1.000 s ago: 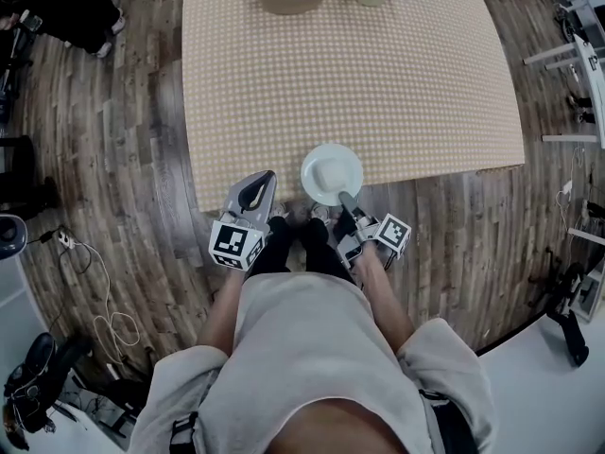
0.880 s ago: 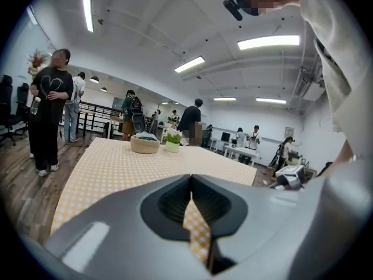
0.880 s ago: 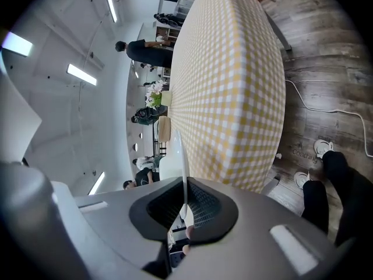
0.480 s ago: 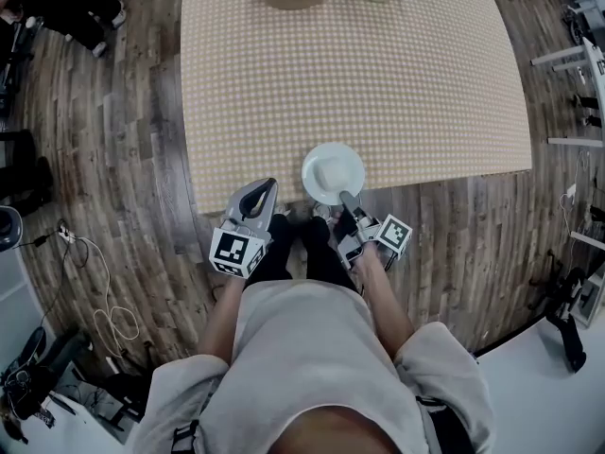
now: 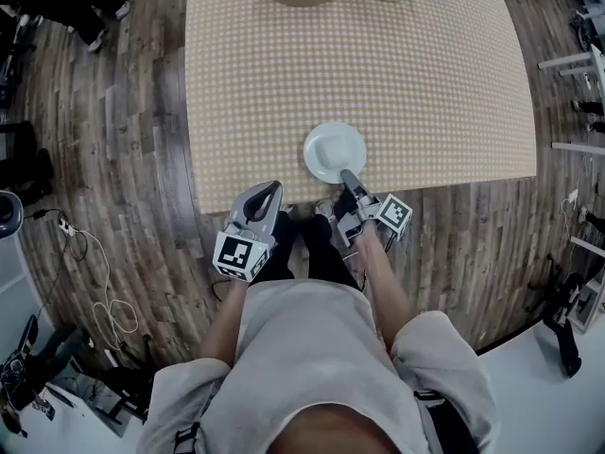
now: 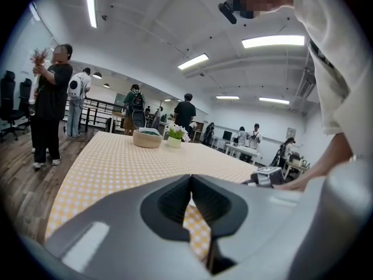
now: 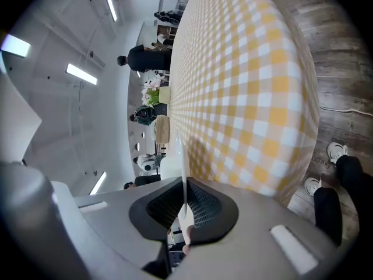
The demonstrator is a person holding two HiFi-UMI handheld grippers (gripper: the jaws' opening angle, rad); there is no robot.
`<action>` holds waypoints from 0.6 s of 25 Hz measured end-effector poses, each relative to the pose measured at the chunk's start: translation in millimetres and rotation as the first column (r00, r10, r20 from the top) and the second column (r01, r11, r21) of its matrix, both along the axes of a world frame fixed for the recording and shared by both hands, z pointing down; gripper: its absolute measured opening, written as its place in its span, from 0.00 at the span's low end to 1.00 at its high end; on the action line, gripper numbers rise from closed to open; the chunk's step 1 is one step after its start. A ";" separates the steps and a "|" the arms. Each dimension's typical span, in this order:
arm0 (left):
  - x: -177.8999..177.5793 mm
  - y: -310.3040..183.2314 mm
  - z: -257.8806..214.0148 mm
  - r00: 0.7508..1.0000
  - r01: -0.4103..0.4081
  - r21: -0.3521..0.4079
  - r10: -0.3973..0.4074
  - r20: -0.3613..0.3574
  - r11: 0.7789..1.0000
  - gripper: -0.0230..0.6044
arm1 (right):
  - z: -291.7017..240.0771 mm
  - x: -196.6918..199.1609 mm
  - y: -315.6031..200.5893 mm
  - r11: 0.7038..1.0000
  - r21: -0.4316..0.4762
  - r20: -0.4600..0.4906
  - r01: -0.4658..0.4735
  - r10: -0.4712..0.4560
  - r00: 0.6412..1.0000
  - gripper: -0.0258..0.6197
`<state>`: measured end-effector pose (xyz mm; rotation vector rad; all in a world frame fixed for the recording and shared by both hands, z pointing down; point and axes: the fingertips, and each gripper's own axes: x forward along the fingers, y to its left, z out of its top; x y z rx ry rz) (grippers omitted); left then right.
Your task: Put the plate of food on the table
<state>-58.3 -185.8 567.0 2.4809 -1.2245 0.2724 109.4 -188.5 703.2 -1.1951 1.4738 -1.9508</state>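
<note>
Right claw [image 5: 349,182] pinches the plate [image 5: 334,151] by its near rim.

Head view steeply down; both gripper views low, sharing checkered table [image 5: 378,64].

This is a large open-plan office or lab hall. Long strip lights [image 6: 273,41] run across a high white ceiling [image 6: 175,16]. Desks [image 6: 242,150] stand along the far wall and black office chairs [image 6: 9,104] at one side. Several people [image 6: 186,111] stand about on a wood-look floor [image 5: 123,159], behind a table [image 5: 425,83] covered in checked cloth.
</note>
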 end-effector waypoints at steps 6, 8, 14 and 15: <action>-9.2 -3.2 2.1 1.000 0.020 -0.009 -0.020 0.004 1.000 0.05 | -0.6 -5.8 -37.9 1.000 0.013 0.002 0.006 -0.006 1.000 0.06; -11.7 -5.2 2.8 1.000 0.027 -0.009 -0.027 0.005 1.000 0.05 | -0.7 -7.5 -51.4 1.000 0.018 0.003 0.008 -0.008 1.000 0.06; -18.6 -4.2 6.6 0.999 0.037 -0.017 -0.037 0.006 0.999 0.05 | -0.5 -13.8 -88.2 1.000 0.018 -0.004 -0.003 0.003 1.000 0.06; -18.7 -3.5 7.2 0.999 0.039 -0.019 -0.039 0.006 0.999 0.05 | -1.3 -15.7 -94.8 1.000 0.023 0.004 -0.004 0.004 1.000 0.06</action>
